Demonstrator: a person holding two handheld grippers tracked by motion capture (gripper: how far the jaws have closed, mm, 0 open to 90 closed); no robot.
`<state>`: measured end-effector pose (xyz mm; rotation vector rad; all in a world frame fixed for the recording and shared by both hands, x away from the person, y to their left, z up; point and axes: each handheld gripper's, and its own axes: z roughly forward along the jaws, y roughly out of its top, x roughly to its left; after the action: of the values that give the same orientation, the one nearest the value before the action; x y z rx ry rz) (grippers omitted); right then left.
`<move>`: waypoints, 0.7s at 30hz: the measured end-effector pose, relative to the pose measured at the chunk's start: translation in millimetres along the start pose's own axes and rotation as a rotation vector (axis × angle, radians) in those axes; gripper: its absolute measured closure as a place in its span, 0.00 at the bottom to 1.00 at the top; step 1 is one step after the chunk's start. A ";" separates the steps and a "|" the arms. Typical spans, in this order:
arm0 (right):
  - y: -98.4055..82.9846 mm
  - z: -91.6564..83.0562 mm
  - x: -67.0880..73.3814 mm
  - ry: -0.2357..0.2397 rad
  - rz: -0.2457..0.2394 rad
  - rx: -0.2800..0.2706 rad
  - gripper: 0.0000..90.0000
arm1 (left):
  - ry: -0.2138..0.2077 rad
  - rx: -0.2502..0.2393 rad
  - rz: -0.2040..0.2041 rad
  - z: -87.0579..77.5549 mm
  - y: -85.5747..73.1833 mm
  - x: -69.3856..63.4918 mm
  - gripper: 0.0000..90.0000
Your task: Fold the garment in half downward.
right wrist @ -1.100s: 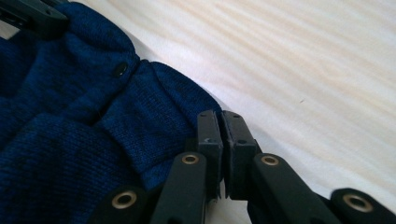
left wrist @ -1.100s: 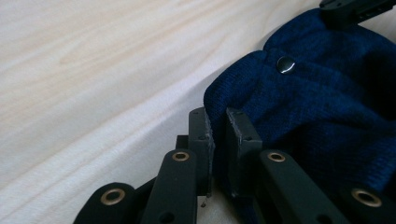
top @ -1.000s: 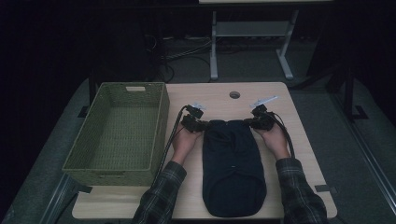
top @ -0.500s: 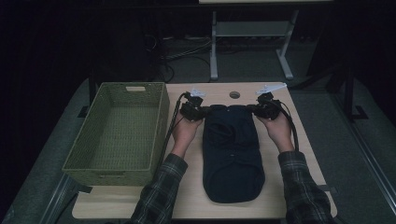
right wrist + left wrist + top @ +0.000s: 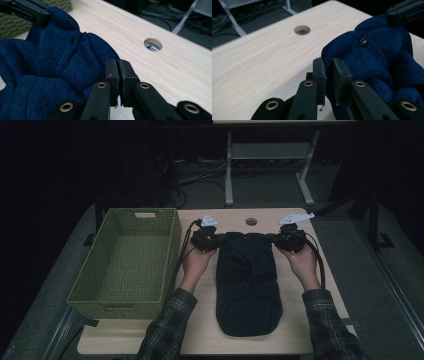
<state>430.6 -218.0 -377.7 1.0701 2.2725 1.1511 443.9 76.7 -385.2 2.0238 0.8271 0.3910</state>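
I have both the left gripper (image 5: 329,75) and right gripper (image 5: 118,75) pinching the blue sweater (image 5: 248,280) at 2 corners; I should lift evenly, keeping the fabric taut between them.

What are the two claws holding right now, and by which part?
Both grip the dark blue knit garment at its far edge: left claw on one corner, right claw on the other.

High view dim with black surroundings; both gripper views brighter, evenly lit, backgrounds softly blurred
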 end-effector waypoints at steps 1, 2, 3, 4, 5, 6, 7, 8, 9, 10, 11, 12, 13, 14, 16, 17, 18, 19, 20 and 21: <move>2.3 -2.5 0.2 -0.002 -0.005 -0.007 0.96 | 0.006 -0.009 0.012 -3.2 5.4 -0.3 0.90; 5.4 -4.7 0.0 -0.005 -0.007 -0.013 0.96 | 0.011 -0.017 0.014 -4.8 8.2 -0.2 0.90; 8.8 -6.7 -0.1 -0.009 -0.011 -0.018 0.96 | 0.015 -0.023 0.016 -6.7 10.9 -0.1 0.90; 12.3 -8.8 0.2 -0.013 -0.013 -0.026 0.96 | 0.017 -0.042 0.011 -8.3 13.4 -0.5 0.90; 15.1 -10.9 0.5 -0.020 -0.023 -0.038 0.96 | 0.020 -0.050 0.012 -10.4 16.0 -0.6 0.90; 18.2 -12.5 0.7 -0.021 -0.024 -0.038 0.96 | 0.024 -0.053 0.021 -12.7 18.6 -0.5 0.90; 20.6 -14.1 0.8 -0.023 -0.033 -0.046 0.96 | 0.028 -0.057 0.028 -14.8 20.8 -0.8 0.90; 22.7 -15.9 1.3 -0.025 -0.037 -0.050 0.96 | 0.029 -0.067 0.026 -16.7 22.1 -1.8 0.90; 24.1 -17.2 2.0 -0.024 -0.040 -0.055 0.96 | 0.026 -0.070 0.028 -18.6 22.6 -2.6 0.90; 24.7 -18.6 2.7 -0.023 -0.044 -0.056 0.96 | 0.023 -0.058 0.041 -20.7 22.3 -3.0 0.90; 24.2 -20.0 3.6 -0.021 -0.045 -0.056 0.96 | 0.021 -0.058 0.045 -22.0 21.1 -4.8 0.90; 22.9 -20.8 5.0 -0.018 -0.044 -0.059 0.96 | 0.021 -0.058 0.045 -22.0 21.1 -4.8 0.90; 20.7 -21.5 6.7 -0.019 -0.049 -0.060 0.96 | 0.017 -0.062 0.057 -24.8 17.8 -9.0 0.90; 18.0 -21.9 8.2 -0.016 -0.051 -0.058 0.96 | 0.013 -0.062 0.061 -26.5 15.8 -11.0 0.90; 11.4 -23.2 11.0 -0.006 -0.053 -0.059 0.96 | 0.003 -0.062 0.071 -29.6 11.7 -14.5 0.90; 7.7 -24.0 12.8 0.000 -0.050 -0.063 0.96 | -0.001 -0.060 0.078 -30.8 9.7 -16.5 0.90; 3.9 -25.0 14.4 0.001 -0.053 -0.064 0.96 | -0.003 -0.054 0.084 -31.6 7.6 -19.0 0.90; 0.4 -25.8 15.9 0.008 -0.051 -0.060 0.96 | -0.001 -0.044 0.099 -32.2 5.6 -21.6 0.90; -3.2 -26.4 17.8 0.011 -0.052 -0.060 0.96 | 0.001 -0.037 0.111 -32.6 3.6 -24.0 0.90; -6.6 -27.1 19.5 0.015 -0.050 -0.059 0.96 | 0.001 -0.034 0.114 -33.4 1.5 -26.2 0.90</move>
<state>398.5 -219.6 -366.7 0.9808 2.2484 1.2022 406.9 78.8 -364.4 2.0448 0.7032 0.4664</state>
